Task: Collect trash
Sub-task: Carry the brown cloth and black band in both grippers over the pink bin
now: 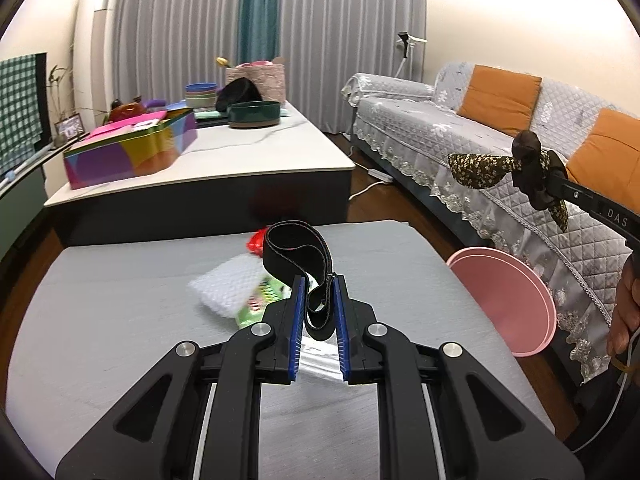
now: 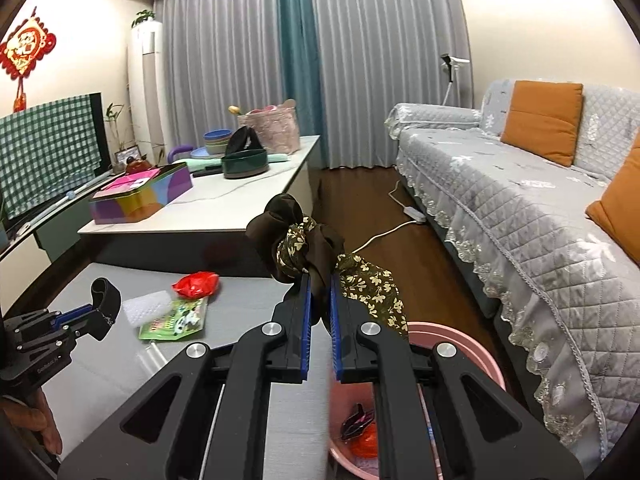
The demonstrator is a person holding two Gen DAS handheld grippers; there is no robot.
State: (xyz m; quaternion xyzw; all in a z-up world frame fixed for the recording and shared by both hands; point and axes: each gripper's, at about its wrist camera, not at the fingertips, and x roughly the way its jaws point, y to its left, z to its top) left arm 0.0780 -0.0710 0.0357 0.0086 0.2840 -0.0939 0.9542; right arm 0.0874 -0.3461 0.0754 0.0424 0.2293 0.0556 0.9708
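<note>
Grey sofa with orange cushions; colourful box, green bowl on white table.

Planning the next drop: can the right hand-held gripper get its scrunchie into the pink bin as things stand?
Probably yes. The right hand-held gripper, shut on the brown floral scrunchie, is right over the pink bin, whose open top has nothing covering it.

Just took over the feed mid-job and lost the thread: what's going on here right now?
A person is clearing trash off a grey mat with two handheld claws. The left claw is shut on a black elastic band, held above the mat. The right claw is shut on a brown floral scrunchie, near the pink bin, which already holds some bits. A red wrapper, a white foam piece and a green packet lie on the mat.
</note>
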